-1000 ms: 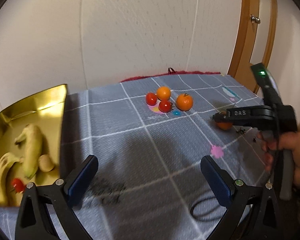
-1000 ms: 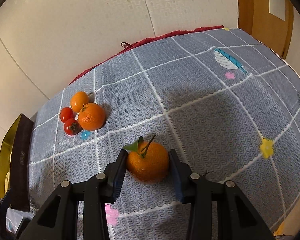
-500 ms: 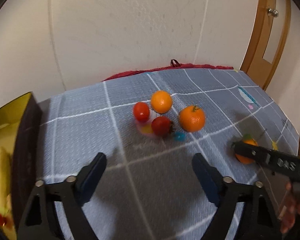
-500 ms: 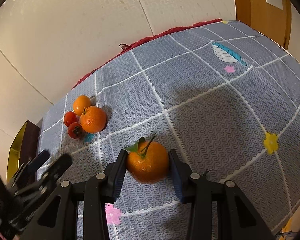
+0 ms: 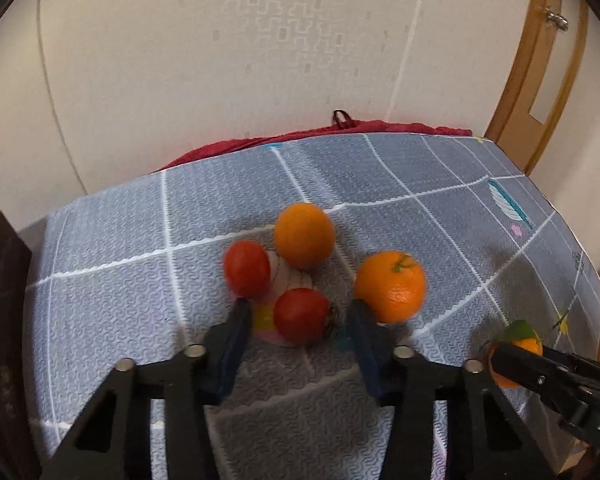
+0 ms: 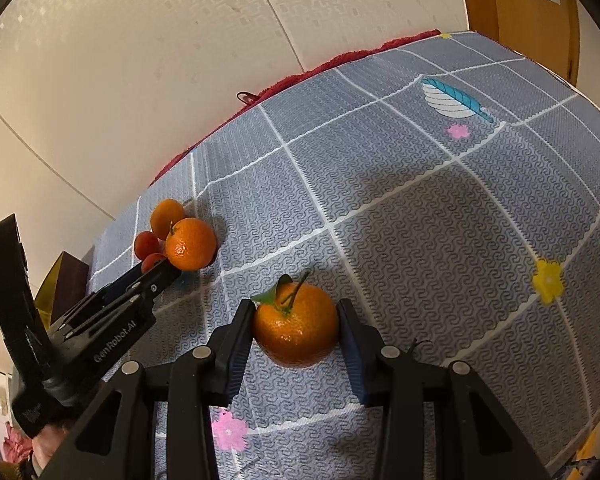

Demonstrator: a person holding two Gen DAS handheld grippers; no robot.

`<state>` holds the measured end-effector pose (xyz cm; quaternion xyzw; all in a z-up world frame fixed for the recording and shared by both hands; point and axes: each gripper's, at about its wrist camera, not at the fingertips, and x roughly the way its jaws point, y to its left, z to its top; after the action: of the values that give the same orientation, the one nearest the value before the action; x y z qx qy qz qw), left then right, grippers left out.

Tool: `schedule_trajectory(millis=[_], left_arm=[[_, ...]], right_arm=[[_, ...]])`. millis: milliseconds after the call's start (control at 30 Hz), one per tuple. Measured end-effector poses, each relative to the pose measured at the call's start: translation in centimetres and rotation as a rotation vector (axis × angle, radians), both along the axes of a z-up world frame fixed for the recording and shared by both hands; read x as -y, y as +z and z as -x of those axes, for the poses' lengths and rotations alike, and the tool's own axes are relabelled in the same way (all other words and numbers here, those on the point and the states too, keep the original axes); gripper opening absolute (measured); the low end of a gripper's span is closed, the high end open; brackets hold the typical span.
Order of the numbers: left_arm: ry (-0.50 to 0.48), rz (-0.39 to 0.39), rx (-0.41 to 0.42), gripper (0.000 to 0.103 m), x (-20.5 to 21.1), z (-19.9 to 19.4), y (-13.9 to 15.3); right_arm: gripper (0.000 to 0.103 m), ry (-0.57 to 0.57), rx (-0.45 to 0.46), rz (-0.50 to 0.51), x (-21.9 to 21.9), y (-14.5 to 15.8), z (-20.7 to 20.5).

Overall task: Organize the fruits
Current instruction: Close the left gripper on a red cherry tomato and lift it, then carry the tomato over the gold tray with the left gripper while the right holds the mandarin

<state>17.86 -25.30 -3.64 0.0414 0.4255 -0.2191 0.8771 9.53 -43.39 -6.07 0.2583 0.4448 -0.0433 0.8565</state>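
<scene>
Loose on cloth (image 5: 140, 240): 3 oranges, 2 tomatoes. Left gripper (image 5: 300, 322) closing around near tomato (image 5: 302, 314), pads not touching; right gripper (image 6: 296, 330) clamps leafy orange (image 6: 296, 326). Much sorting remains.

I count three oranges on the table (image 5: 480, 216): a plain one (image 5: 305, 235), one with a short stalk (image 5: 391, 286), and a leafy one (image 6: 296, 325). Two red tomatoes (image 5: 247, 268) (image 5: 302, 315) sit alongside.

Four fruits (image 5: 304, 276) cluster at frame centre on the bench (image 5: 112, 264); a fifth fruit (image 5: 520, 344) lies lower right.
</scene>
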Motion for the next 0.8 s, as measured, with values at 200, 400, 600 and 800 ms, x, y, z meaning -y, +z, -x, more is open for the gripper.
schedule_trajectory(millis=[200, 400, 600, 800], left_arm=[[-0.052, -0.023, 0.033, 0.033, 0.5, 0.8, 0.1], [-0.04, 0.003, 0.023, 0.032, -0.7, 1.8, 0.3], [-0.004, 0.059, 0.017, 0.032, -3.1, 3.9, 0.6], [0.02, 0.104, 0.015, 0.032, -5.3, 6.0, 0.7]], right_arm=[[0.042, 0.001, 0.002, 0.009, -0.1, 0.0, 0.0], [0.042, -0.001, 0.006, 0.014, -0.3, 0.0, 0.0], [0.042, 0.018, 0.03, -0.072, -0.6, -0.3, 0.1], [0.041, 0.063, 0.06, -0.027, -2.4, 0.5, 0.1]])
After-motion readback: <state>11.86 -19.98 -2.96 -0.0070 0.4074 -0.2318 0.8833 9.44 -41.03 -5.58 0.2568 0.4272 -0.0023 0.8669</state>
